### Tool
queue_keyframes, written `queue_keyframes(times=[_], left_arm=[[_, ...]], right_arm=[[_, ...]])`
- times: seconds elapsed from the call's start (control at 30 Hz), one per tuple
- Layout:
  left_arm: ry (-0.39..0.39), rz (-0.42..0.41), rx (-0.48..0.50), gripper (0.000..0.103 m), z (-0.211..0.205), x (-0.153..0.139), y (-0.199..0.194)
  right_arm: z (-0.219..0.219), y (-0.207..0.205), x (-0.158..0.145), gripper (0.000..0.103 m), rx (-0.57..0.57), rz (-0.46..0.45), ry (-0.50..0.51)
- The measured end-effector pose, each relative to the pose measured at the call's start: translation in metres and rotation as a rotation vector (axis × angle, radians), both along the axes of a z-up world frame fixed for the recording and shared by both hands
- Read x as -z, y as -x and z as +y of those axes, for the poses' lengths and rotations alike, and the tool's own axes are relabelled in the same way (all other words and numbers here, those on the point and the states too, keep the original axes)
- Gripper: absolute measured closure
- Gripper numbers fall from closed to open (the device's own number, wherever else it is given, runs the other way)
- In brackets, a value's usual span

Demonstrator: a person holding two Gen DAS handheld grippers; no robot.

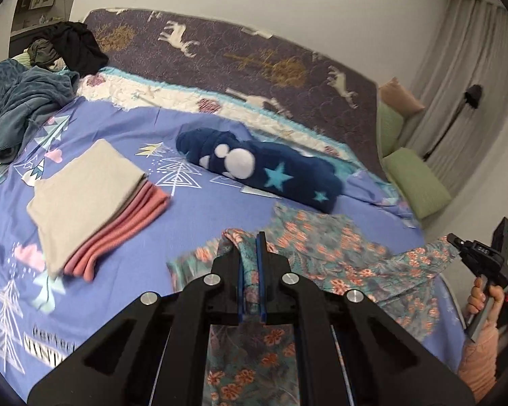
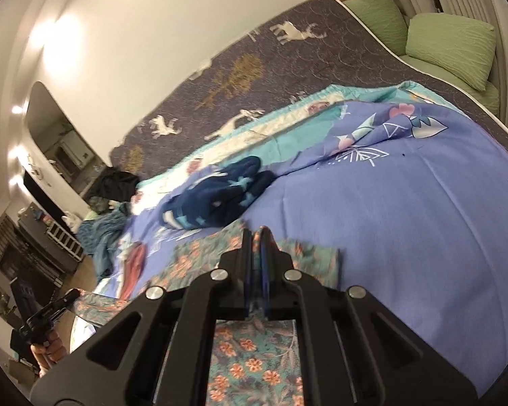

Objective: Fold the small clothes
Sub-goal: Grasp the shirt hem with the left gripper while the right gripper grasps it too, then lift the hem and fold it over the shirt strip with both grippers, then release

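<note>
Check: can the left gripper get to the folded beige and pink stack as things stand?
Probably not yet. The left gripper is shut on the floral garment, as is the right gripper. The stack lies unobstructed on the bedsheet, so releasing first should free it.

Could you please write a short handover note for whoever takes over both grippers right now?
Left gripper: jaws shut on the floral garment.
Right gripper: jaws shut on the same garment, at another edge.
The garment hangs stretched between the two, above the blue bedsheet.
Done: a folded stack, beige on pink, lies on the sheet to the left.
Left: fold the floral garment; an unfolded clothes pile waits at the far left.
</note>
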State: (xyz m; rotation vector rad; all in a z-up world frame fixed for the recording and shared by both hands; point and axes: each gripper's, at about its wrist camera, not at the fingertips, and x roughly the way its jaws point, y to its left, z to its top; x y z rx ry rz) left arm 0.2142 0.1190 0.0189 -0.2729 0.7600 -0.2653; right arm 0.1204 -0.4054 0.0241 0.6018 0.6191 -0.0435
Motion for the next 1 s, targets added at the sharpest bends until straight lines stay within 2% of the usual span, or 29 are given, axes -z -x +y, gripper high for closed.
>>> queue_keyframes(times=[0.07,0.17,0.23,0.3,0.33,0.4,0.43,0.5,0.53,0.6,0.67,0.7,0.73,0.8,0.87,0.93,1.0], left_arm=[[-0.022,0.034,-0.002,0.097,-0.005,0.017,-0.026],[-0.102,0.115,0.001,0.097,-0.017,0.059,-0.068],[-0.153,0.165,0.004,0.094,-0.02,0.082,-0.08],[-0.169,0.195,0.018,0.092,-0.018,0.098,-0.084],[-0.164,0.187,0.02,0.09,-0.016,0.099,-0.081],[-0.164,0.142,0.028,0.081,-0.01,0.092,-0.067],[-0.19,0.116,0.02,0.077,-0.008,0.087,-0.058],[-0.289,0.047,0.006,0.063,-0.009,0.076,-0.038],[-0.335,0.011,0.027,0.061,-0.011,0.071,-0.026],[-0.412,-0.038,0.103,0.049,-0.019,0.066,-0.003],[-0.51,-0.057,0.174,0.045,-0.031,0.07,0.013],[-0.594,-0.051,0.211,0.044,-0.041,0.078,0.018],[-0.675,-0.043,0.238,0.044,-0.05,0.087,0.019],[-0.778,-0.045,0.257,0.043,-0.062,0.102,0.014],[-0.796,-0.073,0.232,0.037,-0.067,0.101,0.002],[-0.796,-0.073,0.195,0.036,-0.07,0.098,-0.016],[-0.83,-0.079,0.133,0.036,-0.072,0.098,-0.044]], right_arm=[[-0.002,-0.025,0.015,0.098,0.01,0.044,0.026],[-0.001,-0.063,0.047,0.098,-0.007,0.131,0.067],[0.0,-0.079,0.068,0.095,-0.016,0.197,0.1],[-0.002,-0.085,0.086,0.092,-0.025,0.245,0.12],[-0.005,-0.083,0.089,0.09,-0.033,0.24,0.125],[-0.008,-0.073,0.087,0.071,-0.039,0.217,0.176],[-0.008,-0.065,0.083,0.067,-0.047,0.2,0.232],[-0.002,-0.053,0.076,0.054,-0.083,0.178,0.345],[0.004,-0.045,0.073,0.052,-0.125,0.169,0.406],[0.017,-0.036,0.072,0.04,-0.219,0.173,0.497],[0.038,-0.028,0.079,0.034,-0.336,0.202,0.6],[0.046,-0.029,0.085,0.034,-0.37,0.224,0.648],[0.052,-0.03,0.09,0.034,-0.387,0.244,0.687],[0.06,-0.038,0.102,0.033,-0.404,0.275,0.751],[0.062,-0.051,0.106,0.03,-0.394,0.273,0.777],[0.06,-0.063,0.105,0.03,-0.379,0.263,0.778],[0.056,-0.081,0.102,0.03,-0.337,0.252,0.782]])
